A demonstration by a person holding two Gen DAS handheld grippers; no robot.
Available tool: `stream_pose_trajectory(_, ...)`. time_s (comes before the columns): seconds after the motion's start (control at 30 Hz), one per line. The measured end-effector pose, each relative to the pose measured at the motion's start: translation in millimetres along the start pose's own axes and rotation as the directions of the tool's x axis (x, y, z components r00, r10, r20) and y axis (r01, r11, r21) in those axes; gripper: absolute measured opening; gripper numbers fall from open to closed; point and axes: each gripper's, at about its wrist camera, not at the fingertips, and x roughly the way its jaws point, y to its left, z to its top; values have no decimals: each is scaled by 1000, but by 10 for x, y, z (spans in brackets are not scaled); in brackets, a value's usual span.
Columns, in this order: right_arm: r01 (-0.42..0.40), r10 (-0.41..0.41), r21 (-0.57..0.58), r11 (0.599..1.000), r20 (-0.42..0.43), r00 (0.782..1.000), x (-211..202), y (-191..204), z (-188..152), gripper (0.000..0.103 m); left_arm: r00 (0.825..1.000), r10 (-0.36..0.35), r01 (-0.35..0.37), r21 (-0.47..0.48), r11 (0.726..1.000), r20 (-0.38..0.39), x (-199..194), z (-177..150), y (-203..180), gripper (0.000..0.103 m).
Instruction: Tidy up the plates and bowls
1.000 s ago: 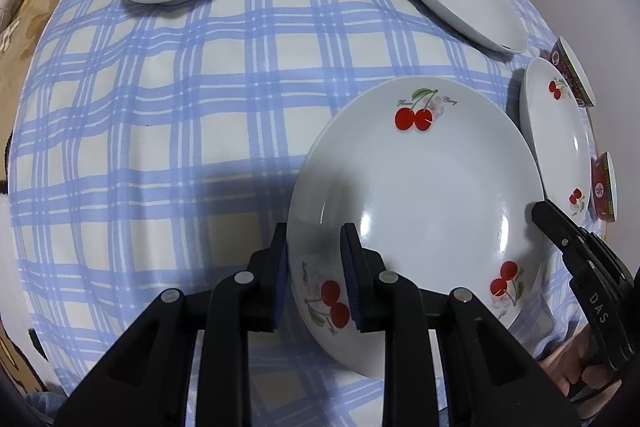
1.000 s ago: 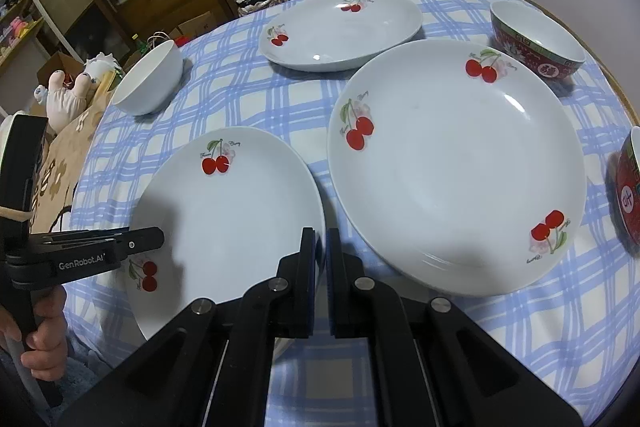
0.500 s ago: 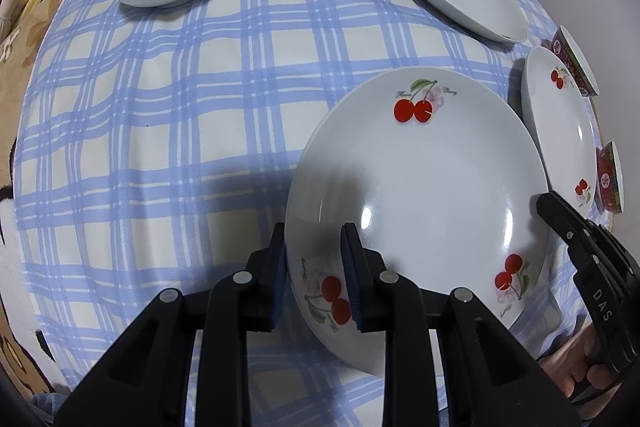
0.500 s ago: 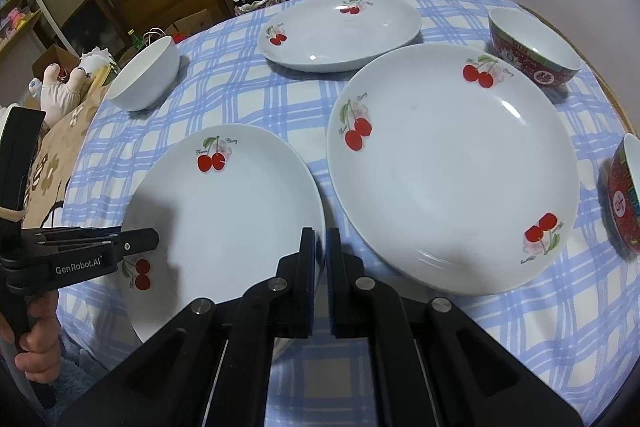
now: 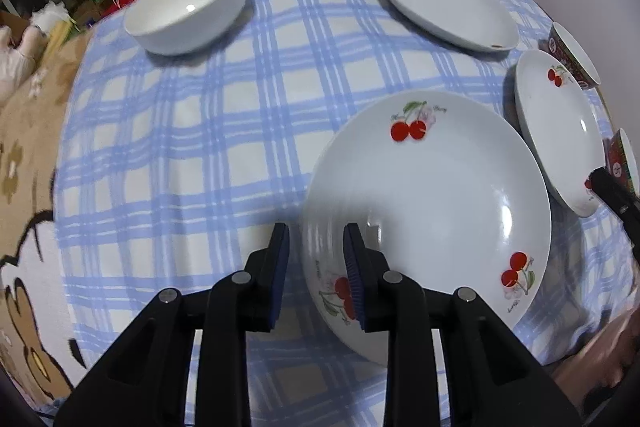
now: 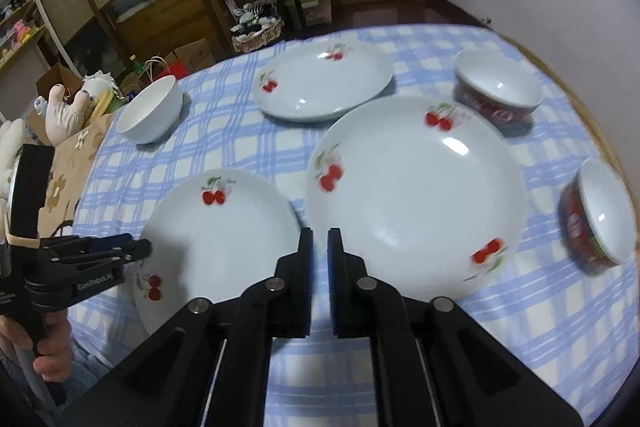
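Both tongs point steeply down over the checked bench (image 5: 200,147). Left tongs (image 5: 316,267) are opening astride the near plate's (image 5: 432,195) rim; right tongs (image 6: 319,267) are opening, empty.

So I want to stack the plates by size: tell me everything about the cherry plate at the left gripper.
The cherry plate is white, glossy, ceramic-looking, shallow and round, with three red cherry prints around its rim. It lies on the blue checked tablecloth near the table's front. The opening left gripper straddles its near-left rim. A larger cherry plate lies just right of it.
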Motion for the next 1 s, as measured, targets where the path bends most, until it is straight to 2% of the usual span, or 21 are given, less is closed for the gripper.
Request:
stream_pose_trajectory(0.03, 24, -24, -7, 1000, 13, 1000, -51, -35, 23, 19, 1000, 8, -8, 8, 1000, 9, -26, 7, -8, 29)
stream_pose_trajectory(0.1, 47, -47, 0, 999, 40, 998, -153, -129, 59, 41, 999, 12, -13, 28, 1000, 34, -100, 19, -30, 35)
stream_pose_trajectory(0.17, 57, -58, 16, 998, 67, 996, -263, -262, 104, 47, 997, 17, -20, 51, 999, 71, -183, 50, -90, 46)
stream_pose_trajectory(0.23, 78, -79, 20, 997, 78, 994, -342, -381, 157, 48, 993, 25, -34, 86, 996, 111, -277, 77, -167, 55)
stream_pose_trajectory(0.27, 87, -89, 23, 996, 81, 993, -379, -443, 183, 53, 991, 34, -48, 109, 993, 127, -318, 78, -219, 57)
stream_pose_trajectory(0.3, 92, -94, 27, 995, 83, 992, -408, -493, 203, 62, 989, 39, -57, 126, 990, 140, -344, 91, -274, 63)
stream_pose_trajectory(0.33, 95, -98, 33, 995, 89, 991, -450, -549, 222, 66, 988, 38, -59, 138, 989, 150, -372, 95, -315, 69)
stream_pose_trajectory(0.43, 112, -116, 45, 993, 116, 986, -576, -695, 268, 80, 988, 22, -46, 155, 987, 156, -412, 127, -460, 79)
stream_pose_trajectory(0.5, 126, -131, 45, 991, 122, 984, -610, -760, 284, 96, 988, 18, -44, 170, 984, 156, -439, 140, -573, 83)
stream_pose_trajectory(0.63, 141, -146, 47, 989, 139, 979, -665, -871, 290, 99, 984, 23, -58, 200, 978, 174, -508, 199, -773, 84)
stream_pose_trajectory(0.9, 135, -146, 83, 987, 135, 980, -652, -1036, 247, 99, 984, -43, 10, 189, 982, 172, -542, 426, -1001, 84)
stream_pose_trajectory(1.0, 124, -139, 99, 987, 157, 978, -649, -1084, 254, 99, 980, -33, -10, 217, 976, 194, -523, 493, -1115, 84)
